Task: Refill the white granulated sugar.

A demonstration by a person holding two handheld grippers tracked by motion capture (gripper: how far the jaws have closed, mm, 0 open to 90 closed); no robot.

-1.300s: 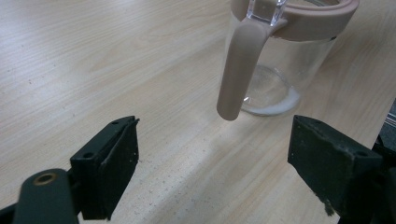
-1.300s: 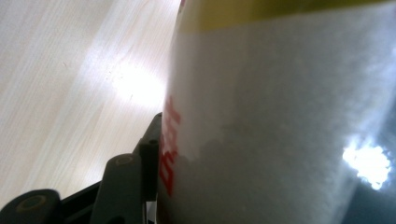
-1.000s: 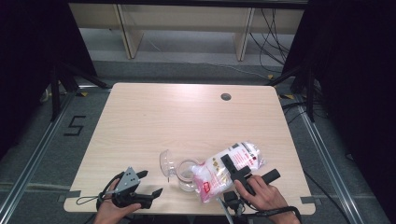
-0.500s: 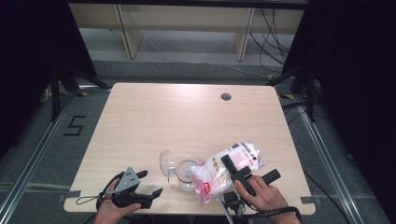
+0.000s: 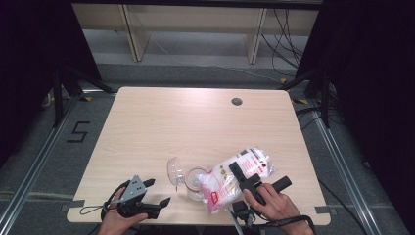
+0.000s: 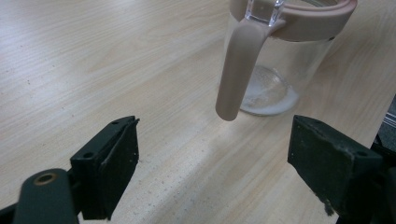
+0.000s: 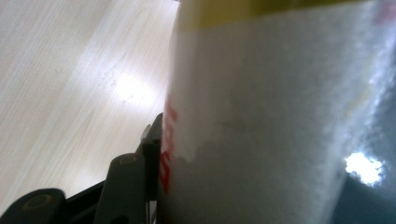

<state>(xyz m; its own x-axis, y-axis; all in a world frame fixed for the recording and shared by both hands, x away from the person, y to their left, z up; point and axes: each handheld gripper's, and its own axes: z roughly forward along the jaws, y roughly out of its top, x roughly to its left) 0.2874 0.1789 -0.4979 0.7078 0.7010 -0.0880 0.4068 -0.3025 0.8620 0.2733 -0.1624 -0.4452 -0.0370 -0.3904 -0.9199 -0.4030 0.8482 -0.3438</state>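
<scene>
Digit "5" marked on floor (image 5: pixel 78 132) left of table; red print on bag (image 5: pixel 235 176) unreadable

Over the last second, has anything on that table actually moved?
Nothing visibly changed. The right gripper still holds the bag of white powder tipped at the glass jar, whose lid stays open, and the left gripper still waits open near the table's front edge.

Wooden table (image 5: pixel 161 127) bears a clear jar (image 5: pixel 196 182).

left gripper (image 5: pixel 157 192) low at near table edge, jaws spread, right gripper (image 5: pixel 258 182) jaws clamped
</scene>
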